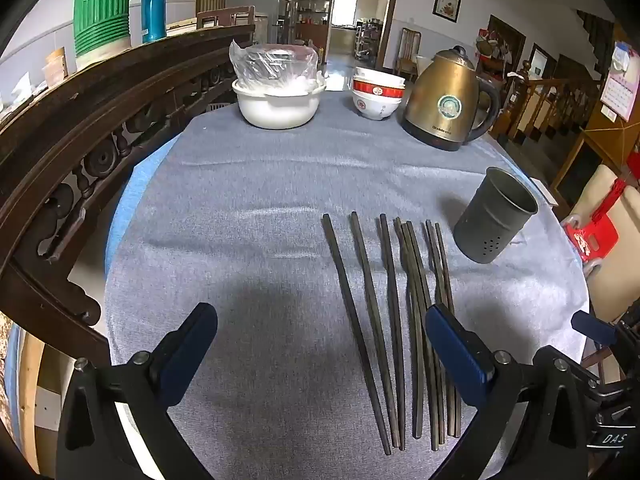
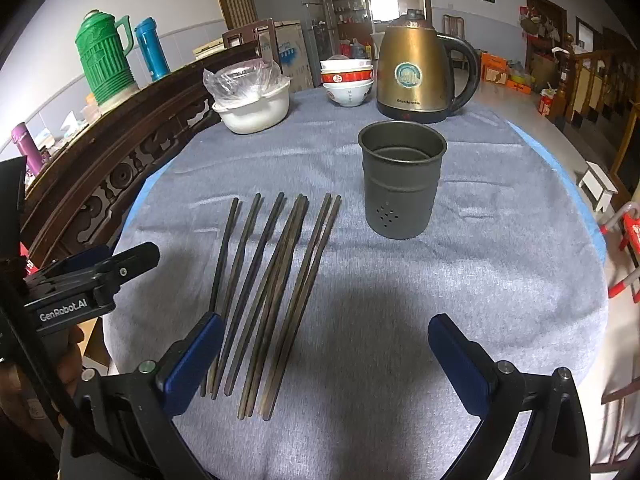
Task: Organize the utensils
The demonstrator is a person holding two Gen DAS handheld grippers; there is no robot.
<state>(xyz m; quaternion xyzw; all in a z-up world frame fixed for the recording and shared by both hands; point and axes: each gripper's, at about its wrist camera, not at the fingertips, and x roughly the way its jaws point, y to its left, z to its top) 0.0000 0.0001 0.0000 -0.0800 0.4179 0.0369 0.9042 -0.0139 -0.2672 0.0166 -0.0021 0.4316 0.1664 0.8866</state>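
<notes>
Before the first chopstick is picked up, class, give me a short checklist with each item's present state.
1. Left tongs open, nothing held: ok.
2. Right tongs open, nothing held: ok.
3. Chopsticks flat on the cloth, within view: ok.
4. Metal holder upright, mouth clear: ok.
5. Chopsticks separated for single picks: not ok, several touch.
6. Holder empty to the bottom: cannot tell.
</notes>
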